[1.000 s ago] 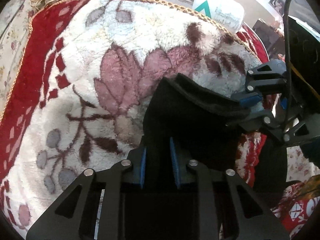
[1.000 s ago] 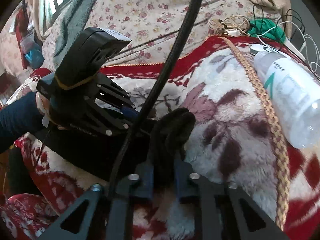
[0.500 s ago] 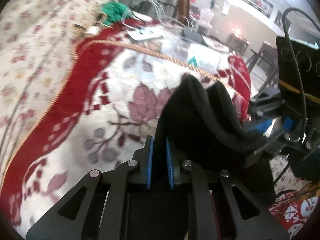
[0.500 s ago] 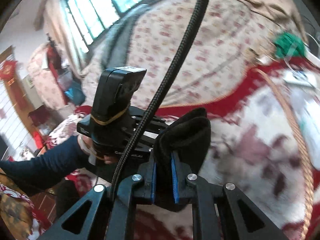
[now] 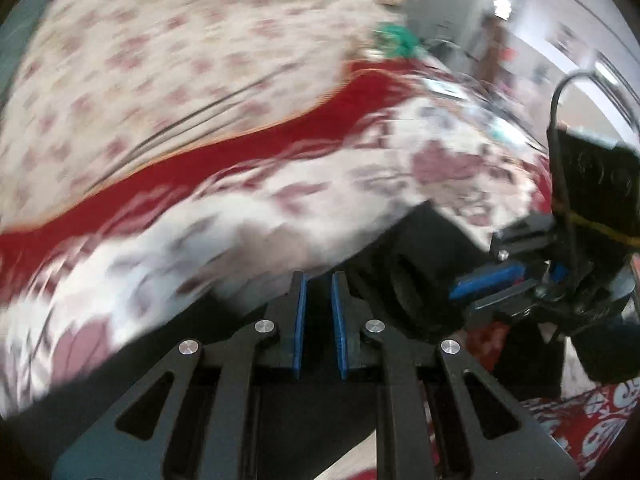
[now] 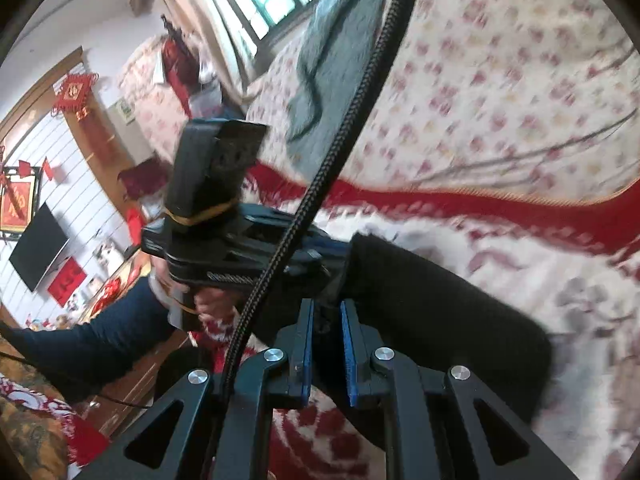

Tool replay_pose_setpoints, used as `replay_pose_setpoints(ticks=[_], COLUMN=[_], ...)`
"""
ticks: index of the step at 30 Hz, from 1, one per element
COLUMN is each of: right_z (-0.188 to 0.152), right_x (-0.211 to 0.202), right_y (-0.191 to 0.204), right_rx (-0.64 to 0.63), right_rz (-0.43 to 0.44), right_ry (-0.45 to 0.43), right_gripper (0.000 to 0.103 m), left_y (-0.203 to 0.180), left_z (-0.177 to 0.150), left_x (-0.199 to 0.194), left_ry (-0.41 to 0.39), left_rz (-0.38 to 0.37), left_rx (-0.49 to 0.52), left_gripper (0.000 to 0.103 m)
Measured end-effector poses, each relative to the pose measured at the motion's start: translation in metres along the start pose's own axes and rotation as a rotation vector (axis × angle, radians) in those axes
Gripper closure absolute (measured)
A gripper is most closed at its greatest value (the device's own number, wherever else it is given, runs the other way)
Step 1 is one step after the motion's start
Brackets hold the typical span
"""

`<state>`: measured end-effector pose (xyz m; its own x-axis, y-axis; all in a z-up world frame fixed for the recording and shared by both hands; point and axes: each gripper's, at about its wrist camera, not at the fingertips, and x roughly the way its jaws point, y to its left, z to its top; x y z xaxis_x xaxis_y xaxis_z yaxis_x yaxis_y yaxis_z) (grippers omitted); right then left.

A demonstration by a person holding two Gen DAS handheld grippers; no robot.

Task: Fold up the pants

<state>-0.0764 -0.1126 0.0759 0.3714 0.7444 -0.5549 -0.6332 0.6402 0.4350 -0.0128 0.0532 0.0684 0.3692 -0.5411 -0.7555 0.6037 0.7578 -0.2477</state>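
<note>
My left hand-held gripper [image 5: 319,278] has its blue pads [image 5: 300,320] close together with a narrow gap; black pants [image 5: 416,264] cloth sits between them, so it's pinching the fabric. Same on the right: right hand-held gripper [image 6: 325,306] nearly closed, pads [image 6: 347,344] clamped on a fold of the pants [image 6: 440,304]. From the right wrist view I see the left hand-held gripper [image 6: 320,258] just beside mine on the left, its tips at the pants edge, a hand [image 6: 208,300] in a dark blue sleeve [image 6: 80,340] holding it. From the left wrist view the right hand-held gripper [image 5: 472,288] is at right, one blue pad showing, touching the black cloth. Pants hang bunched between both grippers, above a red and white floral blanket [image 5: 280,208] on the bed. Beyond the blanket lies a pale flowered sheet [image 5: 160,60]. Something green [image 5: 394,38] sits at the far blanket edge, too blurred to tell what. A braided cable [image 6: 340,136] crosses the right view. Both views motion-blurred
</note>
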Motion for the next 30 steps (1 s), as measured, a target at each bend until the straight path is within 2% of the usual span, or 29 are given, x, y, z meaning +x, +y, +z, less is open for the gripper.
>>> replay_pose_setpoints(ticks=[2,5,6,7,9,12,13,14,15,16,17,20,22,27,30], right_z=[-0.005,-0.014,-0.016,-0.014,-0.008,-0.003,-0.004,-0.006,-0.01,-0.017,-0.021,-0.039,-0.049,-0.055,-0.056], right_x=[0.033,0.08,0.083,0.08,0.047,-0.013,-0.033,-0.043,-0.056,-0.064,-0.07,-0.077,-0.077,-0.073,-0.073], right_y=[-0.004,-0.011,-0.011,-0.01,-0.005,-0.005,-0.009,-0.013,-0.02,-0.029,-0.038,-0.061,-0.074,-0.078,-0.085], right_rx=[0.024,0.081,0.097,0.105,0.1,0.091,0.097,0.106,0.123,0.142,0.165,0.252,0.297,0.309,0.318], right_rz=[0.036,0.029,0.02,0.025,0.07,0.025,-0.01,-0.039,-0.089,-0.131,-0.159,-0.21,-0.204,-0.199,-0.195], right_ry=[0.051,0.141,0.159,0.154,0.075,-0.04,-0.065,-0.073,-0.081,-0.082,-0.074,-0.06,-0.065,-0.07,-0.08], right_gripper=[0.091,0.091,0.091,0.091,0.091,0.089,0.084,0.072,0.067,0.062,0.062,0.062,0.062,0.062,0.062], left_y=[0.019,0.032,0.033,0.031,0.023,0.005,-0.004,-0.01,-0.017,-0.021,-0.027,-0.037,-0.037,-0.036,-0.038], left_z=[-0.013,-0.025,-0.028,-0.029,-0.029,-0.03,-0.03,-0.03,-0.032,-0.032,-0.034,-0.034,-0.033,-0.03,-0.024], left_x=[-0.01,-0.022,-0.025,-0.027,-0.029,-0.028,-0.024,-0.021,-0.015,-0.011,-0.006,0.009,0.02,0.041,0.049], left_ry=[-0.01,-0.037,-0.042,-0.044,-0.046,-0.04,-0.035,-0.03,-0.018,-0.01,-0.003,0.026,0.046,0.064,0.054], left_rz=[0.004,0.026,0.019,0.011,-0.003,-0.074,-0.093,-0.107,-0.131,-0.145,-0.159,-0.181,-0.184,-0.213,-0.184], left_rx=[-0.073,-0.148,-0.165,-0.174,-0.173,-0.171,-0.173,-0.181,-0.194,-0.203,-0.215,-0.254,-0.301,-0.384,-0.391], left_gripper=[0.091,0.091,0.091,0.091,0.091,0.091,0.087,0.077,0.058,0.049,0.041,0.041,0.041,0.04,0.039])
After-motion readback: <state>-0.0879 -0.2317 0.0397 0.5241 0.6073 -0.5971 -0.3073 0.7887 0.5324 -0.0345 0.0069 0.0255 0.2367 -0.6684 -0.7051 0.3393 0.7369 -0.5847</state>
